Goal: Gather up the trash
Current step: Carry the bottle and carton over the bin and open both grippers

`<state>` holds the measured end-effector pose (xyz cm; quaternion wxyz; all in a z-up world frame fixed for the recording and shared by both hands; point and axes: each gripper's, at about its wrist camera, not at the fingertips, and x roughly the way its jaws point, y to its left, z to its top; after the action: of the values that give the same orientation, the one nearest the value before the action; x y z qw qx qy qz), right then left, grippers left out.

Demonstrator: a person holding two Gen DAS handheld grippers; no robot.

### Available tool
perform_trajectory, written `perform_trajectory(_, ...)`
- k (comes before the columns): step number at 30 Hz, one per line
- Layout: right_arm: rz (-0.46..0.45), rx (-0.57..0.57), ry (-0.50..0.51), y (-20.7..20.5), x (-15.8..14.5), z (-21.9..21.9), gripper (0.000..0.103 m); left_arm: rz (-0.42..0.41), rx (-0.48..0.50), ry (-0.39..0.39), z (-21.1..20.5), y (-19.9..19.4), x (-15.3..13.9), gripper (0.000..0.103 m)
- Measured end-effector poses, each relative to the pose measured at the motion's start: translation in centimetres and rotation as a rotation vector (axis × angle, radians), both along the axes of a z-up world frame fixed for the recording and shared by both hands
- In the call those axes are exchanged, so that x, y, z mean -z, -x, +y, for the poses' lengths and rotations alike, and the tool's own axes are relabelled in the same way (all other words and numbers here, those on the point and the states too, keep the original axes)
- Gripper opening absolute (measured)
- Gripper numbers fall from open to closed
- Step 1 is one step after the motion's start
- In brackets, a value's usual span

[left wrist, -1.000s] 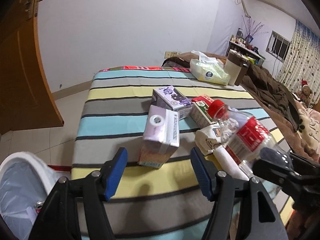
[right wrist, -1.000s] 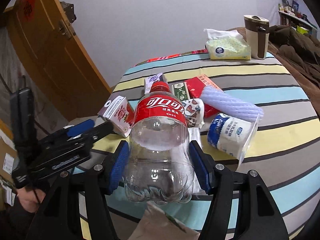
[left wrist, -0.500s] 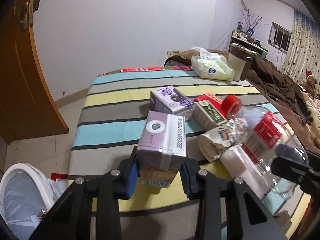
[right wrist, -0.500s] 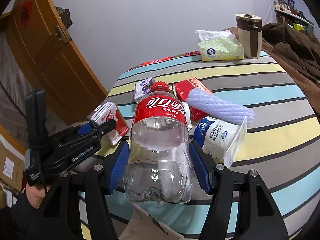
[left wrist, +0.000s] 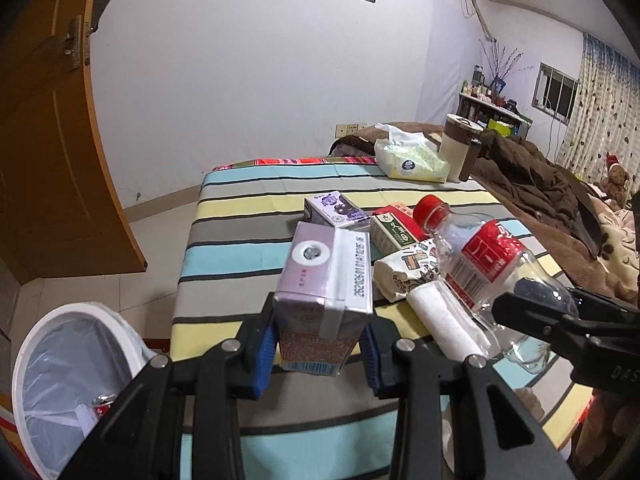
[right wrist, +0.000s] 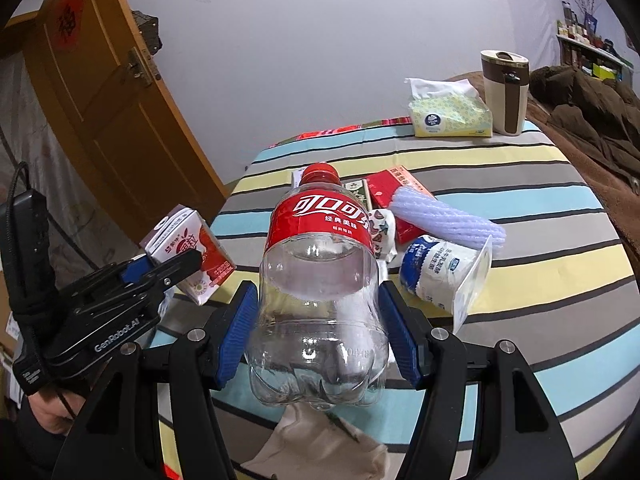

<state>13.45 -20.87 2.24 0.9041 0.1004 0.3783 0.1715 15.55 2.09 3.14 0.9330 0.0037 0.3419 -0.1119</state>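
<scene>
My left gripper (left wrist: 320,346) is shut on a purple drink carton (left wrist: 324,292) and holds it above the striped table (left wrist: 240,216); the carton also shows in the right wrist view (right wrist: 188,248). My right gripper (right wrist: 318,332) is shut on an empty clear cola bottle (right wrist: 320,276) with a red label and cap, seen in the left wrist view (left wrist: 480,272) too. A white bin with a liner (left wrist: 68,380) stands on the floor at lower left, with a can inside. More trash lies on the table: a small purple carton (left wrist: 336,210), a red box (right wrist: 388,192), a yogurt cup (right wrist: 440,272), a foam net sleeve (right wrist: 444,222).
A tissue pack (right wrist: 448,114) and a brown and cream jug (right wrist: 506,92) stand at the table's far edge. A brown blanket (left wrist: 540,184) lies on the right. A wooden door (left wrist: 48,152) is on the left. A crumpled paper (right wrist: 320,444) lies below the bottle.
My left gripper moved forward and closed on the purple carton, then lifted it off the table. The right gripper kept its hold on the bottle and rose a little.
</scene>
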Motion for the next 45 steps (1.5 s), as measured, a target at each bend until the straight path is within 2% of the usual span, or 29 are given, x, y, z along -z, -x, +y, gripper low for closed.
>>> perform_trajectory(13,-0.015,-0.077,0.017,0.6,-0.7,2.6,0.063,-0.016,-0.073,0.021,2.8,2.5,-0.6,0.038)
perform_trajectory(33,-0.02,-0.39,0.043,0.4,-0.8,14.1,0.063,-0.039,-0.356,0.037,14.5,7.7,-0.9,0.038)
perform_trajectory(38,-0.001,-0.464,0.053,0.4,-0.1,17.1,0.063,-0.023,-0.429,0.045,17.8,8.4,-0.2,0.038)
perform_trajectory(45,0.042,-0.529,0.081,0.3,1.0,20.5,0.063,0.014,-0.463,0.059,20.2,8.7,1.5,0.038)
